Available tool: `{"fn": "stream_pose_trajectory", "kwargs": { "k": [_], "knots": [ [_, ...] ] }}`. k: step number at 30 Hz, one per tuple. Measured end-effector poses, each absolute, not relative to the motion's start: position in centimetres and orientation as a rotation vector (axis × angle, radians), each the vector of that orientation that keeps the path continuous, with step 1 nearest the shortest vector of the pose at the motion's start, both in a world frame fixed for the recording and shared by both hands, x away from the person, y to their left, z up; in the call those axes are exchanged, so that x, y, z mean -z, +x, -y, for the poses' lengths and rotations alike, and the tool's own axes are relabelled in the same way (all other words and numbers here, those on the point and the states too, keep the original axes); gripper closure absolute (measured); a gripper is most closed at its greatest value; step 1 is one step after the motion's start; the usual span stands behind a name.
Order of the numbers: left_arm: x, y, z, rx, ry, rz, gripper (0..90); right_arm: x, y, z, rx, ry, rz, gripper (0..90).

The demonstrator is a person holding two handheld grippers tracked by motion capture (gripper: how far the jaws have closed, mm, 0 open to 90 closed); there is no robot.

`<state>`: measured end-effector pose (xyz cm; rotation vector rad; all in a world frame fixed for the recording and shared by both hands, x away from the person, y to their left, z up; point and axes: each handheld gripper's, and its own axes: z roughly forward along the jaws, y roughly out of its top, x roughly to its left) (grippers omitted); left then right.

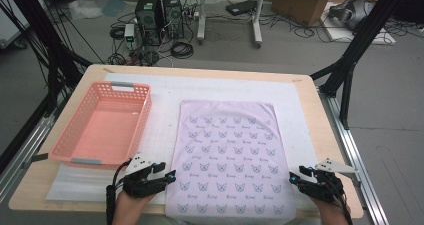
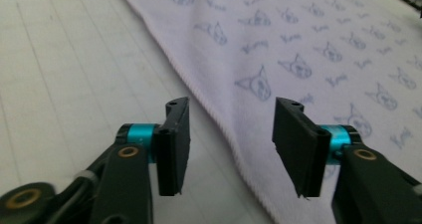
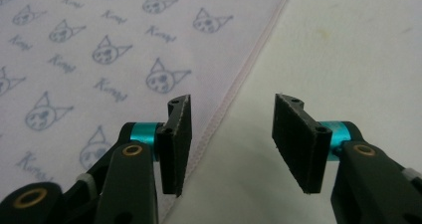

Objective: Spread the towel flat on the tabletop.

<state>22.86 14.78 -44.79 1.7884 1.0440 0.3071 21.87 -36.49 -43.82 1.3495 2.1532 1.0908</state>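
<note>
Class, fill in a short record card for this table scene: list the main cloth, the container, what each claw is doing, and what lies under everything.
cloth: pale lilac towel with a cat-face print, lying flat and spread out
container: pink basket, beside the towel's left edge
left claw: open, at the towel's left edge, gripping nothing
right claw: open, at the towel's right edge, gripping nothing
underlay: white mat on a wooden table
</note>
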Motion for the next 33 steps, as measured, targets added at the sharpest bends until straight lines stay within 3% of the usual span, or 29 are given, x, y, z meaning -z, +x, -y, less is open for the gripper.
{"fn": "stream_pose_trajectory", "kwargs": {
  "k": [7,13,15,33],
  "knots": [
    [43.6,24.1,-14.3,-0.359,1.718,-0.968,35.8,42.5,21.5,36.4,-1.171,1.255,-2.035,38.4],
    [42.6,24.9,-13.8,-0.389,1.700,-0.872,28.2,41.5,21.3,36.7,-1.212,1.179,-1.965,26.4],
    [42.5,25.3,-13.6,-0.388,1.691,-0.846,22.4,41.5,21.4,36.9,-1.218,1.173,-1.948,24.0],
    [43.2,26.1,-14.5,-0.408,1.684,-0.893,21.6,41.8,22.2,36.4,-1.238,1.190,-1.959,20.3]
  ]
}}
